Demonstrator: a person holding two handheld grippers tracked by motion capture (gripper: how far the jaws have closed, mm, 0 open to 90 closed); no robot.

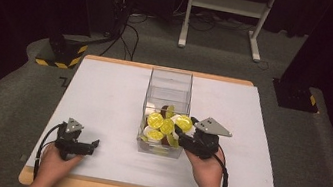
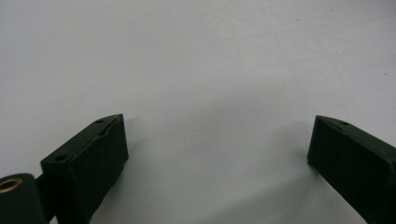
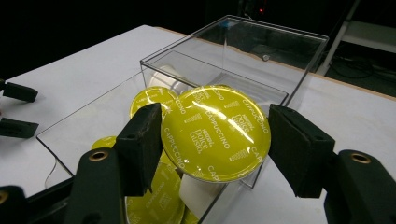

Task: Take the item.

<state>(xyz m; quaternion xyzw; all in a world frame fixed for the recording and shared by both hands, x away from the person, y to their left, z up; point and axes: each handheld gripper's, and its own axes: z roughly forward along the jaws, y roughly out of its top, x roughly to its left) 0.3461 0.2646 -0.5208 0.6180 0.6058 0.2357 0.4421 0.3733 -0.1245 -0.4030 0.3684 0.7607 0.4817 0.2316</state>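
Your right gripper [image 1: 183,125] sits at the right near corner of the clear plastic box [image 1: 170,81], jaws clamped on the rim of 1 yellow capsule [image 3: 215,133]; in the right gripper view its foil lid reads CAPPUCCINO and both pads touch its edge, left and right. That capsule is held up at the box's open top, above the other capsules [image 1: 159,127] piled in the near end of the box: mostly yellow-lidded with white bodies, and a brown one toward the back. The far end of the box holds no capsules. The box stands mid-tabletop [image 1: 103,93], long side running away from you. Your left gripper [image 1: 94,144] rests low on the tabletop at the near left, well apart from the box, jaws spread wide with nothing between them; the left gripper view has just bare white surface between the 2 pads. Your left gripper's tips also show at the left edge of the right gripper view.
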